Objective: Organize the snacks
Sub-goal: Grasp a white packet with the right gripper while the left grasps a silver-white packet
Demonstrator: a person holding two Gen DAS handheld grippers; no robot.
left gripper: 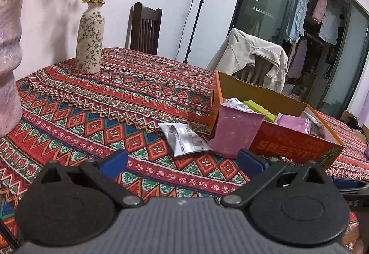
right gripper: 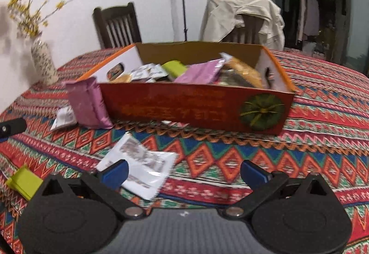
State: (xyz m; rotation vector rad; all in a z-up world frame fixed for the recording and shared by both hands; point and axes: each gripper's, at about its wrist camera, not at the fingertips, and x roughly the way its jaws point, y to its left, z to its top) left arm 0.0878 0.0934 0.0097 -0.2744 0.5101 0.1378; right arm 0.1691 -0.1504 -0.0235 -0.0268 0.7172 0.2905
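Note:
An orange cardboard box (left gripper: 293, 141) (right gripper: 196, 111) holds several snack packets. A pink packet (left gripper: 235, 129) (right gripper: 88, 104) leans against its left corner. A white packet (left gripper: 184, 138) (right gripper: 63, 118) lies on the cloth beside it. Another white packet (right gripper: 143, 166) lies in front of my right gripper (right gripper: 184, 172), which is open and empty. A green packet (right gripper: 23, 181) lies at the lower left. My left gripper (left gripper: 182, 161) is open and empty, just short of the white and pink packets.
A patterned tablecloth (left gripper: 103, 115) covers the table. A floral vase (left gripper: 88, 39) (right gripper: 43, 62) stands at the back left, and a large pink vase (left gripper: 9, 46) at the far left. Two chairs (left gripper: 145, 28) stand behind the table, one draped with a beige jacket (left gripper: 251, 55).

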